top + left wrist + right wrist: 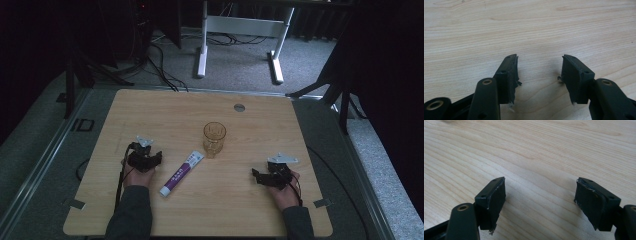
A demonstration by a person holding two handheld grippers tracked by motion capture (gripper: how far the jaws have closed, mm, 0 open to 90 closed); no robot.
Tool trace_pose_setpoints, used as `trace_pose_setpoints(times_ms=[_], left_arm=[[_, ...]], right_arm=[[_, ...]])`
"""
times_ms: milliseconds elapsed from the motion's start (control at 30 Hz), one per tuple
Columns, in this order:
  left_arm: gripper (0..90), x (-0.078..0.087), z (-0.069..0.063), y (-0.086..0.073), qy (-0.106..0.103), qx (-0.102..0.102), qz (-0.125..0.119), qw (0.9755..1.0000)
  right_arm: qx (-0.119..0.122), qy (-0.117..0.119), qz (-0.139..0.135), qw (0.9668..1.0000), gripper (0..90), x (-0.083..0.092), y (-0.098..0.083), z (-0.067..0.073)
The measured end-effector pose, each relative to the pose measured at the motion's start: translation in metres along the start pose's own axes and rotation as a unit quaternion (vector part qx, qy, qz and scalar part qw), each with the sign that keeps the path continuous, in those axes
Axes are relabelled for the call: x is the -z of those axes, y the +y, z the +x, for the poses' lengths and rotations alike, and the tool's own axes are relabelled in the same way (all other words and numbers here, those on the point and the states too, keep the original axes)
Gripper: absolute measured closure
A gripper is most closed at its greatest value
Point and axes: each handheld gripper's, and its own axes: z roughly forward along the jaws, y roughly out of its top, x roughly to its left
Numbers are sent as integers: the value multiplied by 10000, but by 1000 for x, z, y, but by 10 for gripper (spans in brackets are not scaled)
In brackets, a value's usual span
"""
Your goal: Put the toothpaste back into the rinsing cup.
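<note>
A clear amber glass (pixel 214 138) stands upright near the middle of the wooden table (pixel 165 107). A white and purple tube (pixel 181 173) lies flat just in front of it, slanting toward the near left. My left gripper (pixel 148 158) rests low on the table to the left of the tube, open, with bare wood between its jaws (pixel 539 65). My right gripper (pixel 261 176) sits to the right of the tube and glass, also open over bare wood (pixel 540 187). Neither gripper touches the tube or glass.
A small round grey cap (pixel 239 107) is set into the table near its far edge. Beyond the table lie grey carpet, cables and a white desk frame (pixel 240 35). Dark stands rise at both sides.
</note>
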Motion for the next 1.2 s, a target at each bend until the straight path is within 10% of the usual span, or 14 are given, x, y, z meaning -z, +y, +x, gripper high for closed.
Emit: trace_pose_setpoints(times_ms=[233, 1200], left_arm=[[546, 6, 4, 2, -46, 178, 130, 9997], [520, 59, -16, 41, -439, -289, 104, 9986]], right_arm=[[0, 0, 1, 10000, 242, 0, 0, 0], [-13, -6, 5, 10000, 242, 0, 0, 1]])
